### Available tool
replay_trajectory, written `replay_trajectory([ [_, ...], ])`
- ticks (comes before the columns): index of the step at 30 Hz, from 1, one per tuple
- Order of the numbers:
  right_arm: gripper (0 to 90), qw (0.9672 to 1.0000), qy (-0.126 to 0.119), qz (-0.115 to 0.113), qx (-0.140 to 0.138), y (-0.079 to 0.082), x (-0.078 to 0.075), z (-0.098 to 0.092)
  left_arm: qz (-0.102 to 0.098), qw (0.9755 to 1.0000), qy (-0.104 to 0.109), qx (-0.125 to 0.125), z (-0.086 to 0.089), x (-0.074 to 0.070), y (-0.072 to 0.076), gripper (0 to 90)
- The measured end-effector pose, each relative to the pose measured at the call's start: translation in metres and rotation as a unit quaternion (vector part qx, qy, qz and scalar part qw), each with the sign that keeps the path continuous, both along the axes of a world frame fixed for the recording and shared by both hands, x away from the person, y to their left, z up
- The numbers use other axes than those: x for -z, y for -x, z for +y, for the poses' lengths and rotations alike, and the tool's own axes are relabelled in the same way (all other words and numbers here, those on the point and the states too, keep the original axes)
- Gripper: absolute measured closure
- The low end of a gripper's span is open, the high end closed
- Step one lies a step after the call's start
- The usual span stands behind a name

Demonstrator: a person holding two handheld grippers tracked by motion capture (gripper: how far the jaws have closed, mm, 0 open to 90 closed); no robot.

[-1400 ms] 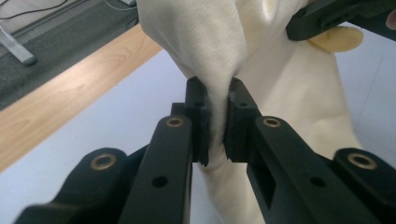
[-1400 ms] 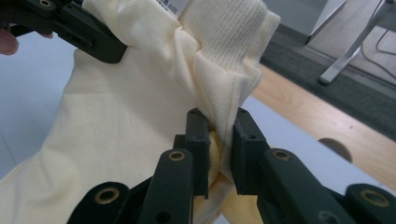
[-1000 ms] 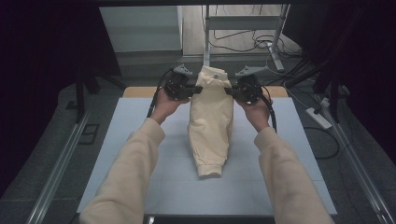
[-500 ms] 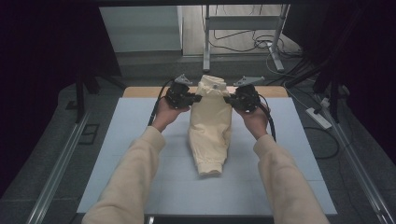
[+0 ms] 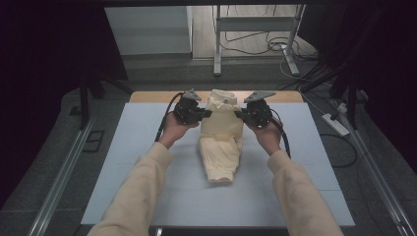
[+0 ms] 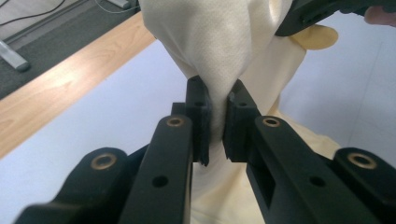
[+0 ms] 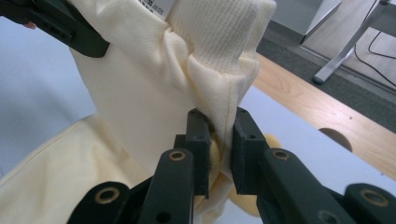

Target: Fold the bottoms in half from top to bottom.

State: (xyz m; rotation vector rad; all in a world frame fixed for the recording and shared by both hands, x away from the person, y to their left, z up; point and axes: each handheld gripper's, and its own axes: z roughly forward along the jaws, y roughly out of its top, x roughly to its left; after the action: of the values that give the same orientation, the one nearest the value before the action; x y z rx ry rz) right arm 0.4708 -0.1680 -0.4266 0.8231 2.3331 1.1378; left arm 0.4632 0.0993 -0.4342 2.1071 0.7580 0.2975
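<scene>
Lowered since a second ago, both hands and the cream garment [image 5: 220, 142] between them, now sagging nearer the pale blue mat [image 5: 123, 167] with more of its lower half bunched on the surface. On the left, left gripper [image 5: 205, 113] clamped tight on a pinch of the garment's upper left side, seen in the left gripper view as white-cream cloth [image 6: 215, 70] squeezed between the two black pads with no gap. Held by a left hand [image 5: 173, 129] in a cream sleeve [image 5: 133, 196] coming in from the near edge. In the middle, garment hanging from the two grips, long axis running from the far edge of the mat toward the near edge; ribbed top end [image 7: 224, 32] raised and pointing toward the wooden strip [image 5: 152, 96] at the far edge, narrower cuffed end [image 5: 220, 176] lying on the mat and pointing toward the near edge. Placed about midway between the left and right edges, in the far half. On the right, right gripper [image 5: 239, 114] closed on a gathered fold of the garment's upper right side, a seam pressed between the pads in the right gripper view [image 7: 219, 140]. Right hand [image 5: 267, 133] beneath it, well clear of the right edge.
</scene>
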Motion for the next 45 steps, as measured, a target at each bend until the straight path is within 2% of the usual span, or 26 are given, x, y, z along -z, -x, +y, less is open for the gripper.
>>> replay_trajectory([
  [13,78.6,0.9998,-0.009,0.020,-0.006,0.013,0.014,-0.001,0.015,0.9998,0.010,0.005,0.002,0.016,0.015,82.0],
  [29,78.6,0.9991,-0.015,0.031,-0.024,0.026,0.020,-0.004,0.019,0.9997,0.012,0.013,0.004,0.023,0.029,81.8],
  [45,78.2,0.9981,-0.007,0.048,-0.038,0.038,0.040,-0.004,0.035,0.9990,0.008,0.025,0.005,0.043,0.043,80.8],
])
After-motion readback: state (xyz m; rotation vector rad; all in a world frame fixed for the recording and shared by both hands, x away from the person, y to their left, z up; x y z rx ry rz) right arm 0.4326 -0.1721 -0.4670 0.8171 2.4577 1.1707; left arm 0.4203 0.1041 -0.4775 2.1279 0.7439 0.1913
